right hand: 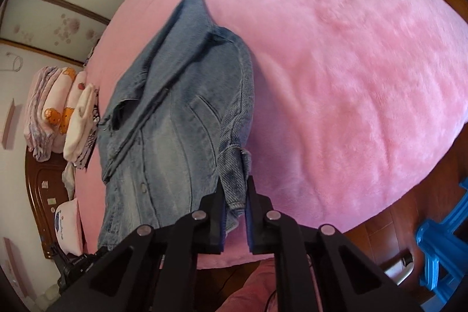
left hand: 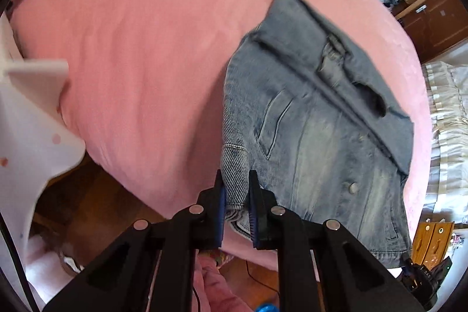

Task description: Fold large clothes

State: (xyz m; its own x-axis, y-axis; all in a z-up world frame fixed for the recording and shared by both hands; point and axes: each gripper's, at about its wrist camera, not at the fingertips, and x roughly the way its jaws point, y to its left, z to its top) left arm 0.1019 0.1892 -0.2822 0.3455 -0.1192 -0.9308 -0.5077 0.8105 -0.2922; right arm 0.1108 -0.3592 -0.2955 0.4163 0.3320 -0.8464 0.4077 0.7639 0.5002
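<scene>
Both sets of black tongs with blue pads were pinching cloth. The left gripper (left hand: 236, 205) had its two fingers squeezed on the thick rolled edge of the faded blue denim jacket (left hand: 316, 119), close to the near hem. The right gripper (right hand: 235, 205) was squeezed the same way on the other near corner of the jacket (right hand: 178, 113), where a folded sleeve cuff bunched up. Neither pair was spread; only the thickness of the denim kept the pads apart.

From the tongs outward, the jacket stretched away up the bed. Its long way ran from the held hem, near the person, off to the collar at the far end. The near end hung a little in the air from the two grips, while the collar end seemed to rest on the fluffy pink blanket (right hand: 336, 63). Its front was up, with buttons and a chest pocket showing (the sleeves looked already tucked in).

Each hand held its own corner, so neither was closer than the other. I judged the next move would carry the hem away toward the collar to fold the jacket in half.

Past the jacket, a stack of folded pale clothes (right hand: 63, 116) sat by the bed's far edge, well apart from it.
</scene>
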